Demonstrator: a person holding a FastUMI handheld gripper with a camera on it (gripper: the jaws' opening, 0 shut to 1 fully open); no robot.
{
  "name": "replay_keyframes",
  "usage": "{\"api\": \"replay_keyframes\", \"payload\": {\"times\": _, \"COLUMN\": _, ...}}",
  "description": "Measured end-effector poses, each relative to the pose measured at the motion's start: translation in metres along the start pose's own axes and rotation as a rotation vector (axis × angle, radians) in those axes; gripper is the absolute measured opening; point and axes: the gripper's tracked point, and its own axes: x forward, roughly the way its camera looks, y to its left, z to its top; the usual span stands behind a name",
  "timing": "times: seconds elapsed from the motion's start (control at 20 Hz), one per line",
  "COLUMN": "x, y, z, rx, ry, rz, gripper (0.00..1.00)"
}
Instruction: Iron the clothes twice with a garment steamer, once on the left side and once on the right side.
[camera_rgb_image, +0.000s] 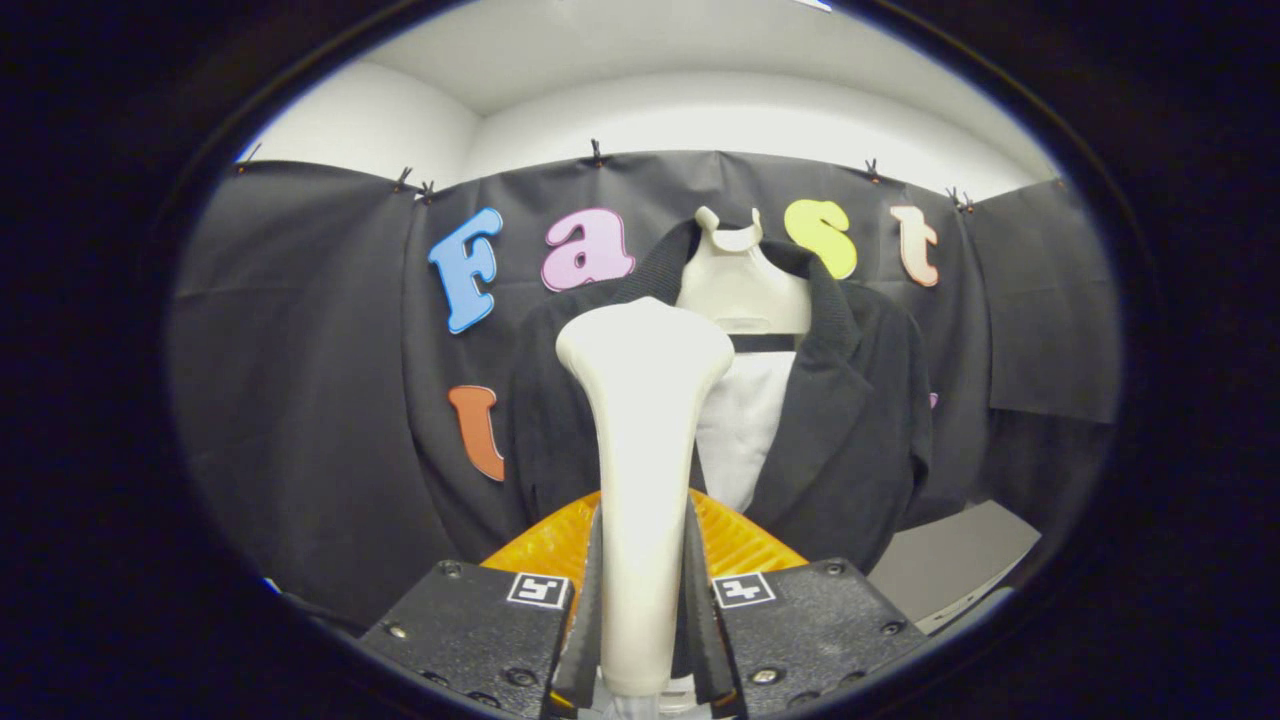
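My gripper (643, 570) is shut on the slim handle of a cream garment steamer (645, 400), both fingers pressing its sides. The steamer stands upright between the fingers, its wide head raised in front of the jacket's left half. A black jacket (850, 420) hangs on a cream mannequin bust (742, 285) beyond the steamer, lapels open over a white inner panel (745, 420). The steamer head hides part of the jacket's left lapel; whether it touches the cloth I cannot tell.
The booth's black cloth wall (300, 380) surrounds the jacket, with white wall above. A grey table surface (960, 555) shows low to the right of the jacket.
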Motion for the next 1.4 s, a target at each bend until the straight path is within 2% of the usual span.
{"api": "replay_keyframes", "payload": {"times": 0.55, "x": 0.018, "y": 0.021, "z": -0.031, "rx": -0.062, "ry": 0.04, "rz": -0.025, "gripper": 0.39}}
{"api": "replay_keyframes", "payload": {"times": 0.95, "x": 0.014, "y": 0.022, "z": -0.091, "rx": -0.071, "ry": 0.125, "rz": -0.012, "gripper": 0.39}}
{"api": "replay_keyframes", "payload": {"times": 1.4, "x": 0.004, "y": 0.009, "z": -0.151, "rx": -0.065, "ry": 0.209, "rz": -0.032, "gripper": 0.39}}
